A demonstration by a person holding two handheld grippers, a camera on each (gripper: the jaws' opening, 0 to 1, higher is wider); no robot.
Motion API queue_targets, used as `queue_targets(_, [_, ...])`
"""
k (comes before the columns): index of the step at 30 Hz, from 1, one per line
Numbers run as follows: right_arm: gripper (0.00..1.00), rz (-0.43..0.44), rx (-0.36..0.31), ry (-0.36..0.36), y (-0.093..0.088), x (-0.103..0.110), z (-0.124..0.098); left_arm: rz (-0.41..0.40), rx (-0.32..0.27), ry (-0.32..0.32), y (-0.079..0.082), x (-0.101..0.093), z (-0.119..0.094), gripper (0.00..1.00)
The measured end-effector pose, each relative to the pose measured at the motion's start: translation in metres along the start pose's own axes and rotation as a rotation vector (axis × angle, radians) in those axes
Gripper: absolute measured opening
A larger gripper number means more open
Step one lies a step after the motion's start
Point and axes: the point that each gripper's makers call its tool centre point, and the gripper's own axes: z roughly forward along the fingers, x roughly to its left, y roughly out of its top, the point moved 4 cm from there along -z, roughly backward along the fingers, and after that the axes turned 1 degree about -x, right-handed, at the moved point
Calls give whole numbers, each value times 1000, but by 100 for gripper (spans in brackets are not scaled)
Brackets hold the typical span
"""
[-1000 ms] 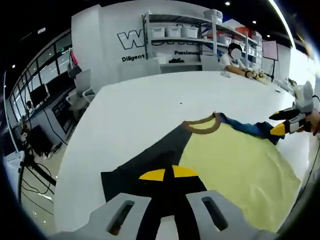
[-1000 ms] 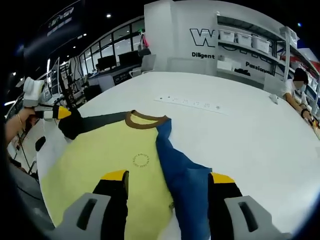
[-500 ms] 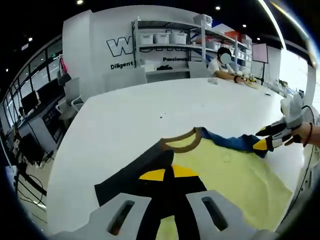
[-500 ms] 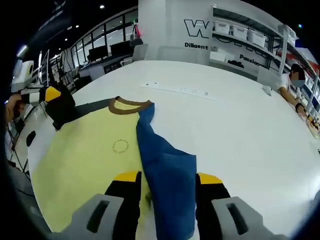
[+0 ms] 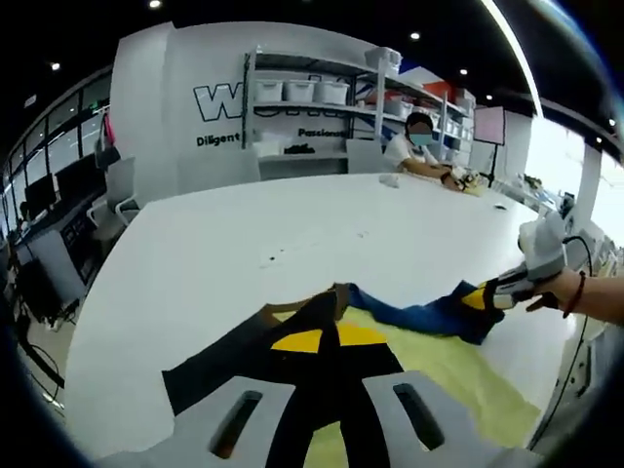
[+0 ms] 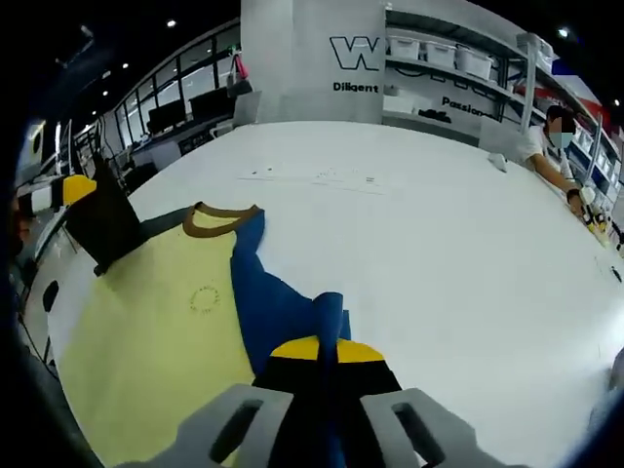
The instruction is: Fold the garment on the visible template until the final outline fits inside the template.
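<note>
Fingers of left gripper (image 5: 328, 339) pinching black sleeve (image 5: 253, 351) — right gripper (image 6: 326, 349) pinching blue sleeve (image 6: 278, 312) — on white table (image 6: 439, 234).

Both views are brightly and evenly lit from small round ceiling lights (image 5: 153, 4) and a long light strip (image 5: 507, 44) overhead. The white worktop (image 6: 439, 244) reflects this softly, with no hard glare, and shadows on it are faint. A window (image 5: 561, 161) at the right of the left gripper view is washed out. Fisheye bending curves the shelves (image 5: 312, 97) and worktop edges. Distant background detail is slightly soft.
</note>
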Motion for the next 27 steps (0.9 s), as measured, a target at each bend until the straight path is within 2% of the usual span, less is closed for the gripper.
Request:
queue_targets(7, [0,1,-29,-89,9,-28,-13,42,-13,-40,10,-27,8,6])
queue_targets(15, [0,4,-38,-144,8,-51,-26,69,-37,-87,25,-56,17,6])
queue_targets(20, [0,7,-64,-204,13,-67,-36,90,-54,-120,33,-77,22,7])
queue_targets(27, [0,1,-76,-200,16,-71,-38,100,-70,-153,36,-105,38,7])
